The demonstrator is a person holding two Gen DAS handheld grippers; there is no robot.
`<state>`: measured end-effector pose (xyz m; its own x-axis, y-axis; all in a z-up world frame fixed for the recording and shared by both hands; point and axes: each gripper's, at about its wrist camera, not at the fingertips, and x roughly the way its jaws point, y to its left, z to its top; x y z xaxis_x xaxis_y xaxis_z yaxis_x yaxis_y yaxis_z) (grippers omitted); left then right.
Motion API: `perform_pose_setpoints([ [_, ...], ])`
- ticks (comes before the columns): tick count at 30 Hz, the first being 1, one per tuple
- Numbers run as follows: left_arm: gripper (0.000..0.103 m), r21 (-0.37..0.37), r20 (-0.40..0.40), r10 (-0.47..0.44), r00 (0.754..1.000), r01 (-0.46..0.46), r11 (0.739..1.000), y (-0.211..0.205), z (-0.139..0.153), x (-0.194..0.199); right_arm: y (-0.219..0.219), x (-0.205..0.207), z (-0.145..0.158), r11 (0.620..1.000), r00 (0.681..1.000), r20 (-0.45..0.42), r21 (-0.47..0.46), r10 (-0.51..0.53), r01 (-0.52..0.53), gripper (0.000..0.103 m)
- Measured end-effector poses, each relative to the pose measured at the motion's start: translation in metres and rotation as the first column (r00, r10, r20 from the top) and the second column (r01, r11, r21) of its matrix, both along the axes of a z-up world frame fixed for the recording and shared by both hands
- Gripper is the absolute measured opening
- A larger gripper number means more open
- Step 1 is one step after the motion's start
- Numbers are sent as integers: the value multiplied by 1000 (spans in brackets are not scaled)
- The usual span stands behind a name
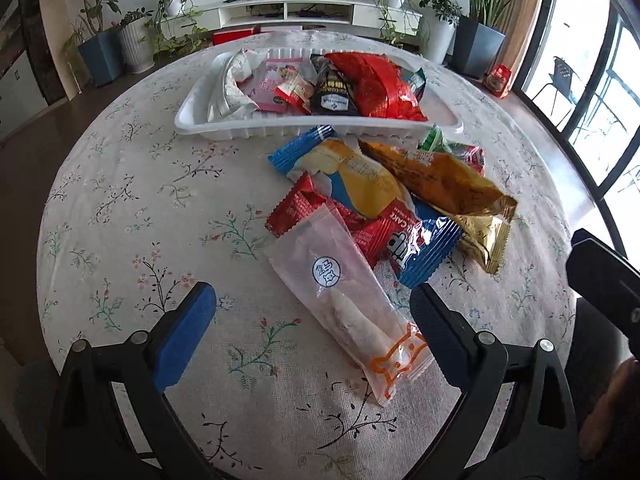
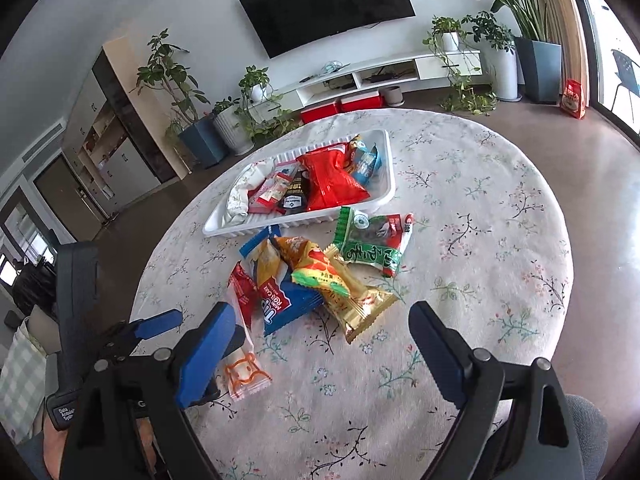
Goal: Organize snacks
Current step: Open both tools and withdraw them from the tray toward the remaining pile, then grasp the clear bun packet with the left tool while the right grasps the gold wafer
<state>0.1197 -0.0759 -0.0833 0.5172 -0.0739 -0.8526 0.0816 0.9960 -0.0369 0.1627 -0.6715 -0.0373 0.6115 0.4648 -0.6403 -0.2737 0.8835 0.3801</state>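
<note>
Left wrist: left gripper (image 1: pixel 314 312) is spread wide, nothing pinched; a clear pouch (image 1: pixel 352 306) lies between the pads. Crinkly packets (image 1: pixel 384 196) are piled beyond, just before the ribbed white tray (image 1: pixel 192 114).

Right wrist: right gripper (image 2: pixel 320 330) is spread, nothing held, over the floral cloth (image 2: pixel 500 240). A gold packet (image 2: pixel 356 300) lies ahead; tray (image 2: pixel 390 152) is seen part-filled.
</note>
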Motion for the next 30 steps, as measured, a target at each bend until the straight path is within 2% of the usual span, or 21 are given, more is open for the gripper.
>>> perform_pose_setpoints([
  [3,90,-11,-42,-7,999,6,1000,1,-13,3,2,-5,0,1000,1000,8,-9,8,-7,91],
  [6,87,-10,-30,-19,999,19,1000,7,-14,0,2,-10,2,1000,1000,22,-26,6,-5,91],
  [12,87,-57,-35,-16,999,14,998,34,-6,-11,-2,-15,1,1000,1000,23,-27,-5,6,91],
  [18,87,-92,-61,-63,996,57,994,42,-9,-17,1,-17,-3,1000,1000,0,-21,10,-10,91],
  [21,87,-118,-41,-112,993,107,987,39,-4,-19,7,-19,-5,999,999,0,-31,41,-41,91],
  [23,87,-86,-33,-160,987,156,984,36,1,-16,9,-20,-6,998,998,-2,-32,57,-57,91],
  [26,87,-30,-34,-281,959,280,960,35,7,-12,8,-20,-8,998,998,-12,-28,63,-64,91],
  [27,87,-11,-31,-339,940,339,941,35,8,-13,8,-19,-8,997,998,-17,-25,66,-66,91],
  [28,87,-2,-25,-406,913,406,914,34,10,-15,7,-19,-10,997,997,-23,-23,69,-70,91],
  [29,87,11,-13,-488,873,488,873,32,11,-18,7,-18,-10,997,997,-29,-21,73,-74,91],
  [30,88,39,0,-574,819,574,818,30,10,-24,7,-17,-11,997,996,-33,-18,81,-81,91],
])
